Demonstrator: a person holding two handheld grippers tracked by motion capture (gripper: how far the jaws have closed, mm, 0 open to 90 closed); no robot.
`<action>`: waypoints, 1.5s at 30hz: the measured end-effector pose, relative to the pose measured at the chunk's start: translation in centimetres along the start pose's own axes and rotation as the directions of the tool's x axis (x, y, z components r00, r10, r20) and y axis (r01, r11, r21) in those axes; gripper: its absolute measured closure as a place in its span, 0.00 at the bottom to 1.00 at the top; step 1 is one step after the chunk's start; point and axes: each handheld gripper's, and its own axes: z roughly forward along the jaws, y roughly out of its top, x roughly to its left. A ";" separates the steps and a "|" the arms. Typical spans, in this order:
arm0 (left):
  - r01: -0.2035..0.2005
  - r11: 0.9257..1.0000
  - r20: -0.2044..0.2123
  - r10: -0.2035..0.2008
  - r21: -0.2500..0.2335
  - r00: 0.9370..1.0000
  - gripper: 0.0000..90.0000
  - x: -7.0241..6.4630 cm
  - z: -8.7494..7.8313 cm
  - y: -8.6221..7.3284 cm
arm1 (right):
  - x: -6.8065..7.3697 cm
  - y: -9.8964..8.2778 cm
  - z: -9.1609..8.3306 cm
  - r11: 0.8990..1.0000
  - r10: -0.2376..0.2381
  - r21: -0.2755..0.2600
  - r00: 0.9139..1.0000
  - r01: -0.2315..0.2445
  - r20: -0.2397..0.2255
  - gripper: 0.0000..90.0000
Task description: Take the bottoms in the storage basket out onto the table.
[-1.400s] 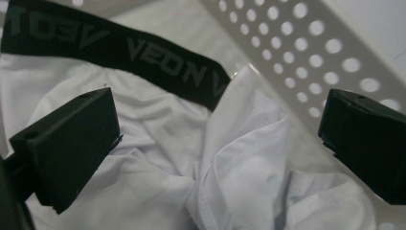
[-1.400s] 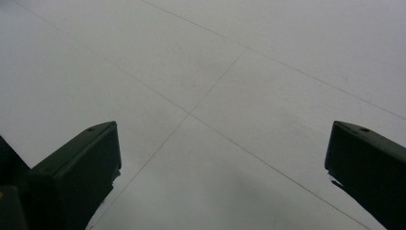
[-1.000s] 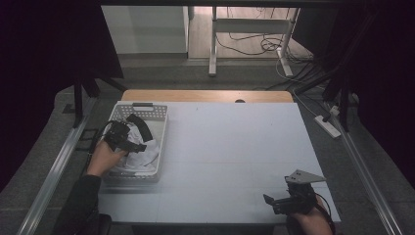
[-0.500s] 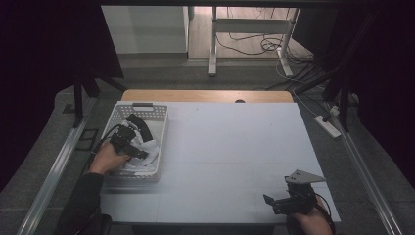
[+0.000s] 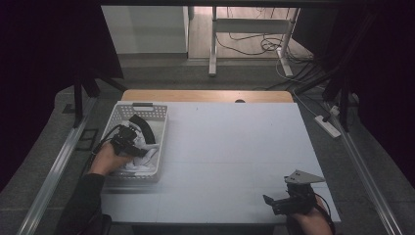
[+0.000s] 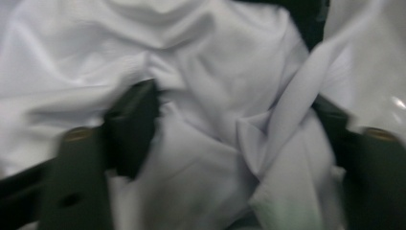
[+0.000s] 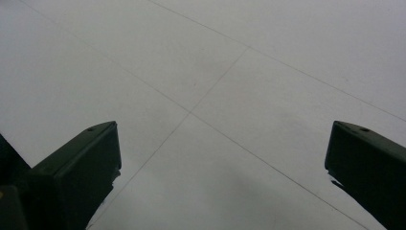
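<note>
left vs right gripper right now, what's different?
The left gripper is down in the white basket with white cloth bunched between its jaws, which have just been closing; the right gripper stands wide open with nothing between its jaws. The left works at the table's far left; the right hovers over the bare white table at its near right corner. Both are hand-held, with black jaws.

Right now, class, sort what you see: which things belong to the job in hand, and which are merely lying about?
In the job:
- left gripper, jaws just closing with white cloth bunched between them
- white basket holding the cloth and a black item

Lying about:
- right gripper, open over the bare table
- power strip on the floor
- cables behind the table
</note>
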 end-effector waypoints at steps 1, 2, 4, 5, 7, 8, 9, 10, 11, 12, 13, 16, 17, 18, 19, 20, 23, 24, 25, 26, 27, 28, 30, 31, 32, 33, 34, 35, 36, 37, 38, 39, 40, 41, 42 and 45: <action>-0.009 1.000 -0.004 0.009 -0.004 1.000 0.53 -0.1 -0.1 0.0 | 0.0 0.0 0.0 1.000 -0.001 -0.001 1.000 0.001 0.000 0.00; -0.019 1.000 -0.007 0.019 -0.006 1.000 0.61 -0.2 -0.1 0.0 | 0.0 0.0 0.0 1.000 -0.001 -0.001 1.000 0.001 0.000 0.00; -0.032 0.999 -0.006 0.032 -0.007 0.999 0.70 -0.4 -0.2 0.0 | 0.0 0.0 0.0 1.000 -0.002 -0.002 1.000 0.002 -0.001 0.00; -0.037 0.999 -0.014 0.037 -0.004 0.999 0.75 -0.5 -0.3 0.1 | 0.0 0.0 0.0 1.000 -0.002 -0.002 1.000 0.002 -0.001 0.00; -0.028 1.000 -0.020 0.028 0.006 0.999 0.77 -0.6 -0.3 0.2 | 0.0 0.0 0.0 1.000 -0.002 -0.002 1.000 0.002 -0.001 0.00; -0.022 1.000 -0.017 0.022 0.010 1.000 0.78 -0.6 -0.3 0.3 | 0.0 0.0 0.0 1.000 -0.003 -0.002 1.000 0.003 -0.002 0.00; -0.005 1.000 -0.013 0.005 0.011 1.000 0.78 -0.5 -0.4 0.4 | 0.0 0.0 0.0 1.000 -0.004 -0.002 1.000 0.004 -0.002 0.00; 0.013 1.000 -0.003 -0.013 0.015 1.000 0.79 -0.4 -0.4 0.5 | 0.0 0.0 0.0 1.000 -0.004 -0.003 1.000 0.004 -0.002 0.00; 0.035 0.999 0.012 -0.035 0.015 0.999 0.79 -0.2 -0.5 0.6 | 0.0 0.0 0.0 1.000 -0.004 -0.003 1.000 0.004 -0.003 0.00; 0.060 0.998 0.025 -0.060 0.011 0.998 0.80 -0.1 -0.6 0.6 | 0.0 0.0 0.0 1.000 -0.004 -0.003 1.000 0.004 -0.003 0.00; 0.065 0.998 0.030 -0.065 0.000 0.997 0.81 0.0 -0.7 0.6 | 0.0 0.0 0.0 1.000 -0.005 -0.004 1.000 0.005 -0.004 0.00; 0.080 0.996 0.047 -0.078 -0.049 0.996 0.82 0.3 -1.4 0.6 | 0.0 0.0 0.0 1.000 -0.006 -0.005 1.000 0.006 -0.006 0.00; 0.086 0.994 0.065 -0.082 -0.071 0.995 0.82 0.4 -1.7 0.6 | 0.0 0.0 0.0 1.000 -0.005 -0.005 1.000 0.005 -0.006 0.00; 0.099 0.990 0.086 -0.091 -0.096 0.992 0.82 0.5 -2.1 0.6 | 0.0 0.0 0.0 1.000 -0.007 -0.005 1.000 0.007 -0.006 0.00; 0.109 0.987 0.105 -0.097 -0.118 0.990 0.82 0.6 -2.4 0.6 | 0.0 0.0 0.0 1.000 -0.007 -0.003 1.000 0.007 -0.005 0.00; 0.117 0.983 0.116 -0.101 -0.143 0.988 0.82 0.7 -2.8 0.6 | 0.0 0.0 0.0 1.000 -0.007 -0.004 1.000 0.007 -0.006 0.00; 0.143 0.967 0.161 -0.110 -0.211 0.981 0.82 1.0 -3.8 0.5 | 0.0 0.0 0.0 1.000 -0.009 -0.005 1.000 0.009 -0.005 0.00; 0.142 0.964 0.166 -0.106 -0.223 0.980 0.82 1.1 -4.2 0.5 | 0.0 0.0 0.0 1.000 -0.008 -0.004 1.000 0.008 -0.005 0.00; 0.150 0.961 0.176 -0.111 -0.231 0.978 0.82 1.2 -4.5 0.5 | 0.0 0.0 0.0 1.000 -0.008 -0.004 1.000 0.008 -0.005 0.00; 0.156 0.957 0.187 -0.111 -0.244 0.976 0.82 1.2 -4.7 0.6 | 0.0 0.0 0.0 1.000 -0.008 -0.004 1.000 0.008 -0.005 0.00; 0.161 0.954 0.199 -0.112 -0.252 0.974 0.82 1.2 -4.9 0.6 | 0.0 0.0 0.0 1.000 -0.008 -0.004 1.000 0.008 -0.005 0.00; 0.166 0.953 0.207 -0.115 -0.252 0.972 0.82 1.2 -5.1 0.7 | 0.0 0.0 0.0 1.000 -0.008 -0.004 1.000 0.008 -0.005 0.00; 0.165 0.952 0.201 -0.114 -0.260 0.973 0.82 1.2 -5.4 0.7 | 0.0 0.0 0.0 1.000 -0.008 -0.003 1.000 0.008 -0.005 0.00; 0.165 0.953 0.206 -0.113 -0.256 0.972 0.82 1.2 -5.6 0.8 | 0.0 0.0 0.0 1.000 -0.007 -0.003 1.000 0.007 -0.005 0.00; 0.163 0.953 0.205 -0.111 -0.257 0.972 0.82 1.2 -5.8 0.9 | 0.0 0.0 0.0 1.000 -0.007 -0.003 1.000 0.007 -0.005 0.00; 0.166 0.951 0.206 -0.113 -0.260 0.972 0.82 1.2 -6.1 0.9 | 0.0 0.0 0.0 1.000 -0.007 -0.003 1.000 0.007 -0.005 0.00; 0.169 0.950 0.211 -0.115 -0.262 0.971 0.82 1.2 -6.3 0.9 | 0.0 0.0 0.0 1.000 -0.006 -0.004 1.000 0.006 -0.005 0.00; 0.173 0.948 0.214 -0.116 -0.268 0.970 0.82 1.2 -6.6 1.0 | 0.0 0.0 0.0 1.000 -0.006 -0.004 1.000 0.006 -0.005 0.00; 0.178 0.946 0.219 -0.120 -0.271 0.968 0.82 1.3 -6.9 1.0 | 0.0 0.0 0.0 1.000 -0.005 -0.004 1.000 0.005 -0.005 0.00; 0.184 0.944 0.226 -0.123 -0.273 0.966 0.82 1.4 -7.2 1.0 | 0.0 0.0 0.0 1.000 -0.005 -0.004 1.000 0.005 -0.005 0.00; 0.188 0.942 0.230 -0.124 -0.278 0.965 0.82 1.5 -7.4 1.1 | 0.0 0.0 0.0 1.000 -0.006 -0.002 1.000 0.006 -0.005 0.00; 0.190 0.940 0.233 -0.125 -0.283 0.965 0.82 1.5 -7.7 1.1 | 0.0 0.0 0.0 1.000 -0.005 -0.004 1.000 0.005 -0.005 0.00; 0.191 0.938 0.234 -0.125 -0.289 0.964 0.82 1.6 -8.0 1.2 | 0.0 0.0 0.0 1.000 -0.004 -0.003 1.000 0.004 -0.005 0.00; 0.192 0.936 0.235 -0.124 -0.295 0.964 0.82 1.6 -8.2 1.2 | 0.0 0.0 0.0 1.000 -0.005 -0.004 1.000 0.005 -0.005 0.00; 0.190 0.935 0.236 -0.121 -0.299 0.964 0.82 1.6 -8.5 1.3 | 0.0 0.0 0.0 1.000 -0.005 -0.004 1.000 0.005 -0.005 0.00; 0.187 0.930 0.229 -0.117 -0.316 0.966 0.82 1.7 -9.2 1.6 | 0.0 0.0 0.0 1.000 -0.003 -0.001 1.000 0.003 -0.005 0.00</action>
